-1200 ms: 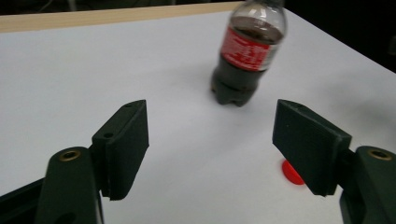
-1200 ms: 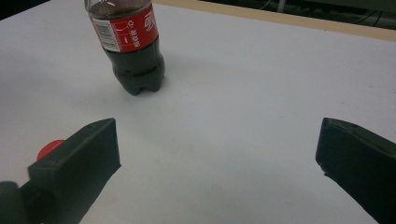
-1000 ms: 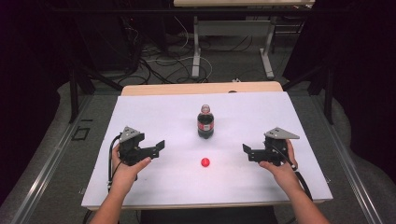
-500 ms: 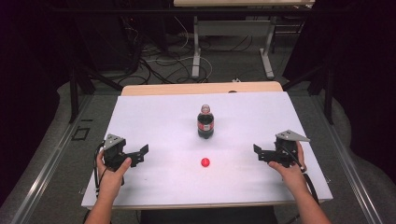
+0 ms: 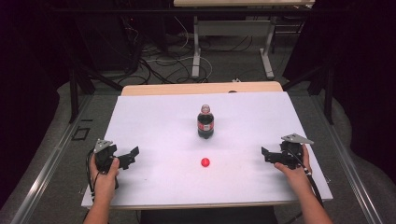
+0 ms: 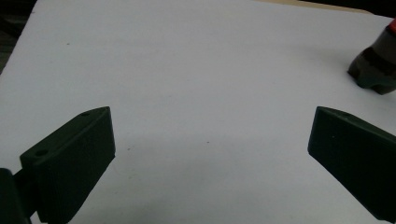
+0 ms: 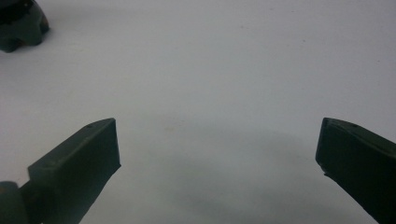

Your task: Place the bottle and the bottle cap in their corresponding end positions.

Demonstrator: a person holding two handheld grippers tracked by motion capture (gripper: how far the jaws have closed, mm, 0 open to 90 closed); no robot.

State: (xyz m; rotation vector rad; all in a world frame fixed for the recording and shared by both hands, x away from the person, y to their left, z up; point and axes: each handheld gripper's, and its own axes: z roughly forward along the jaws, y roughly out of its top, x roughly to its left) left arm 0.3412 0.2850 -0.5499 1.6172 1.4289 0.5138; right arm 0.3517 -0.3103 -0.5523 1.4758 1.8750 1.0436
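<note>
— White sheeting covers the table (image 5: 154, 116), and behind it the floor is dark, with loose cables (image 5: 154, 60) and the legs of another table (image 5: 196, 51). What stands on the white?

— A small cola bottle (image 5: 205, 122), upright, just past the centre toward twelve o'clock. Dark drink, a red label band around the middle, and a bare neck with no cap on it. Its red cap (image 5: 205, 162) lies by itself on the sheet, straight toward six o'clock from the bottle, near but clearly apart.

— And the grippers?

— The left gripper (image 5: 133, 154) sits at about eight o'clock from the bottle, near the table's left edge, held in a hand (image 5: 105, 175) coming from the bottom. The right gripper (image 5: 266, 154) is at about four o'clock, near the right edge. Both point inward toward the cap, each well apart from it.

— Are they holding anything?

— No. In the left gripper view the jaws stand spread wide with bare white surface between them; the dark lobed base of the bottle (image 6: 376, 70) shows at two o'clock in that view. The right gripper view is the same: jaws wide apart, nothing between, the bottle's base (image 7: 21, 25) at the ten o'clock corner.

— Anything touching the bottle?

— Nothing. It stands free.
</note>
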